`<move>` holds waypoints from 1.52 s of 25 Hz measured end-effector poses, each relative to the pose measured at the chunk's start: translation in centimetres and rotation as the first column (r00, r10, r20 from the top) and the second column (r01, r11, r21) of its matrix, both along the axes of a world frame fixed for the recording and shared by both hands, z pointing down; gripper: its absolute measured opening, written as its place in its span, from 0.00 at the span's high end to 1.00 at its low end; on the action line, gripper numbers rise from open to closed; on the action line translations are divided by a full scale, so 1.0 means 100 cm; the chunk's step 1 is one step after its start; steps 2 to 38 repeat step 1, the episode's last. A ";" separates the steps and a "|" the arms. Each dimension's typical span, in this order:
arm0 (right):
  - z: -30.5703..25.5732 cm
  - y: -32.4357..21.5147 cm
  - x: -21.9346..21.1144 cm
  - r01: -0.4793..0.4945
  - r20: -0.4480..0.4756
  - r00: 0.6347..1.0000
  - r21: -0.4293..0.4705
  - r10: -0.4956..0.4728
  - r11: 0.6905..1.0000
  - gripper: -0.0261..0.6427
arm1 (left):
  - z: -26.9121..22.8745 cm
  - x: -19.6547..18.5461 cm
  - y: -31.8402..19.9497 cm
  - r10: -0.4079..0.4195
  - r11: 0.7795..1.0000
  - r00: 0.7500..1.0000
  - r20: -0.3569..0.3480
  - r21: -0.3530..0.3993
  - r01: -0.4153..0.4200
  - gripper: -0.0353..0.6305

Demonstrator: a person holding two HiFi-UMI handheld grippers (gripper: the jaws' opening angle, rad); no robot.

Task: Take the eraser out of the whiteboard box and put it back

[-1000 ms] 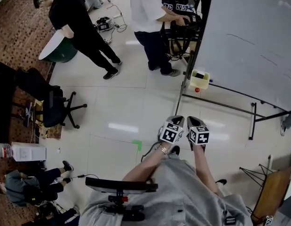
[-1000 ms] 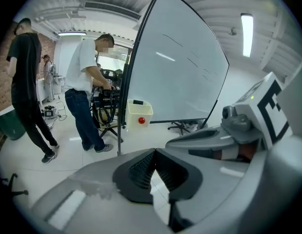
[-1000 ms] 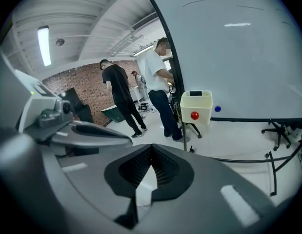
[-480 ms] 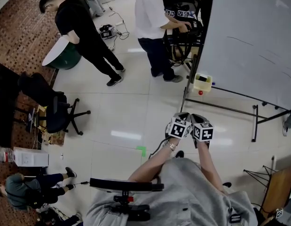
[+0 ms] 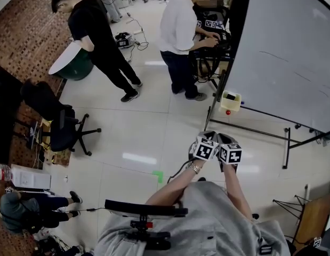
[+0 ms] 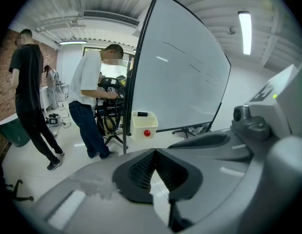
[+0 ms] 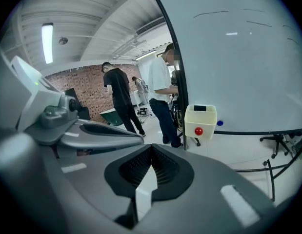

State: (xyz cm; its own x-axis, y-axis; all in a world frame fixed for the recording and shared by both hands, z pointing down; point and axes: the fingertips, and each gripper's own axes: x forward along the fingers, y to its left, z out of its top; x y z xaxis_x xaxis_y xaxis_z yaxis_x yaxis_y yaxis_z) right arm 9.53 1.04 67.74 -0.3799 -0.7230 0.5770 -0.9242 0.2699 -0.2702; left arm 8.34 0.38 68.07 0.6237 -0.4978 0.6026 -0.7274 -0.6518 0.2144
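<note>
The cream whiteboard box (image 5: 230, 102) hangs on the left post of the whiteboard (image 5: 287, 52), with a red round magnet (image 5: 227, 112) on its front. A dark eraser (image 5: 229, 96) sticks out of its top. Both gripper views show the box (image 6: 143, 125) (image 7: 200, 121) and eraser (image 6: 142, 114) (image 7: 200, 108) some way ahead. My left gripper (image 5: 209, 136) and right gripper (image 5: 224, 138) are held side by side in the air, well short of the box. The left gripper (image 6: 154, 152) and right gripper (image 7: 151, 147) are both shut and hold nothing.
A person in white (image 5: 180, 31) works at a black cart (image 5: 210, 41) just left of the board post. A person in black (image 5: 95, 31) stands farther left. The board's stand legs (image 5: 284, 143) cross the floor. An office chair (image 5: 63, 127) stands at the left.
Both grippers have moved a little forward and up toward the whiteboard post, still side by side and shut. The box sits nearer in the head view.
</note>
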 end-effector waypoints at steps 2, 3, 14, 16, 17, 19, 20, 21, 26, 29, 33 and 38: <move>0.000 0.002 0.000 -0.003 0.000 1.000 -0.003 0.003 1.000 0.96 | 0.001 0.001 0.002 0.004 1.000 1.000 0.003 -0.002 -0.004 0.94; 0.000 0.002 0.000 -0.003 0.000 1.000 -0.003 0.003 1.000 0.96 | 0.001 0.001 0.002 0.004 1.000 1.000 0.003 -0.002 -0.004 0.94; 0.000 0.002 0.000 -0.003 0.000 1.000 -0.003 0.003 1.000 0.96 | 0.001 0.001 0.002 0.004 1.000 1.000 0.003 -0.002 -0.004 0.94; 0.000 0.002 0.000 -0.003 0.000 1.000 -0.003 0.003 1.000 0.96 | 0.001 0.001 0.002 0.004 1.000 1.000 0.003 -0.002 -0.004 0.94; 0.000 0.002 0.000 -0.003 0.000 1.000 -0.003 0.003 1.000 0.96 | 0.001 0.001 0.002 0.004 1.000 1.000 0.003 -0.002 -0.004 0.94; 0.000 0.002 0.000 -0.003 0.000 1.000 -0.003 0.003 1.000 0.96 | 0.001 0.001 0.002 0.004 1.000 1.000 0.003 -0.002 -0.004 0.94; 0.000 0.002 0.000 -0.003 0.000 1.000 -0.003 0.003 1.000 0.96 | 0.001 0.001 0.002 0.004 1.000 1.000 0.003 -0.002 -0.004 0.94; 0.000 0.002 0.000 -0.003 0.000 1.000 -0.003 0.003 1.000 0.96 | 0.001 0.001 0.002 0.004 1.000 1.000 0.003 -0.002 -0.004 0.94; 0.000 0.002 0.000 -0.003 0.000 1.000 -0.003 0.003 1.000 0.96 | 0.001 0.001 0.002 0.004 1.000 1.000 0.003 -0.002 -0.004 0.94; 0.000 0.002 0.000 -0.003 0.000 1.000 -0.003 0.003 1.000 0.96 | 0.001 0.001 0.002 0.004 1.000 1.000 0.003 -0.002 -0.004 0.94; 0.000 0.002 0.000 -0.003 0.000 1.000 -0.003 0.003 1.000 0.96 | 0.001 0.001 0.002 0.004 1.000 1.000 0.003 -0.002 -0.004 0.94; 0.000 0.002 0.000 -0.003 0.000 1.000 -0.003 0.003 1.000 0.96 | 0.001 0.001 0.002 0.004 1.000 1.000 0.003 -0.002 -0.004 0.94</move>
